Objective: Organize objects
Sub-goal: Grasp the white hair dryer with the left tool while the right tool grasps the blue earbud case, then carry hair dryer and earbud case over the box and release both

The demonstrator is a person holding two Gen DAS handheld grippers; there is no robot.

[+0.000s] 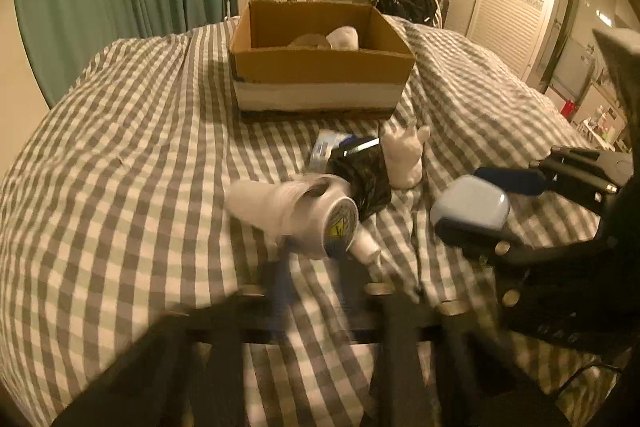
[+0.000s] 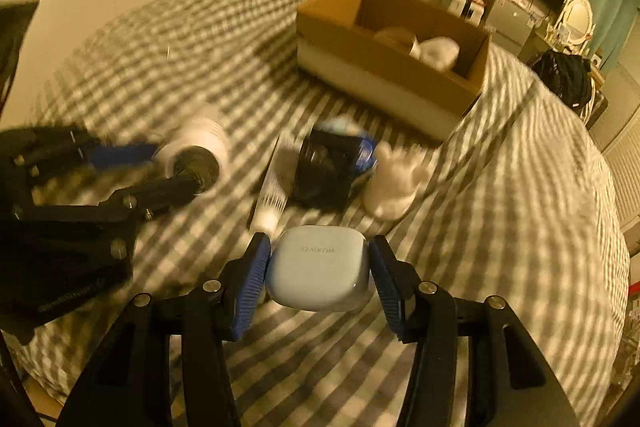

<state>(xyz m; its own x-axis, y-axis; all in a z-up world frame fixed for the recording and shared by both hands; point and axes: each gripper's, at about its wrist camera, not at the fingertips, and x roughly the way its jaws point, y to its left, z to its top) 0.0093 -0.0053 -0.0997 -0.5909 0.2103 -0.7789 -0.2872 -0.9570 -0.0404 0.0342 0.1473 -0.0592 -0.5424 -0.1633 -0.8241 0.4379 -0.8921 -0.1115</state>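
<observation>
right wrist view: the right hand-held gripper [image 2: 318, 271] sits low centre of the frame, its 2 blue pads against the sides of a pale blue earbud case [image 2: 318, 267], clamped on it just above the checked bed [image 2: 500, 187].
left wrist view: the left hand-held gripper [image 1: 316, 291] is blurred at the bottom centre; i cannot tell whether its jaws are apart or together. a white roll with a yellow label [image 1: 336, 223] lies just ahead of it.
right wrist view, left hand-held gripper [image 2: 176, 167]: its fingers reach to the mouth of that roll [image 2: 196, 155], 1 seemingly inside; grip uncertain.
box: the cardboard box [image 2: 384, 67] stands open in the upper right, beyond the case, already holding a few pale things.
key relation: the box lies ahead and to the right of the case, its long axis slanting from upper left to lower right.
between: a dark bundle [image 2: 328, 171] and a white figurine [image 2: 394, 187] lie on the way.
nearer hand: the right, by my judgement.
</observation>
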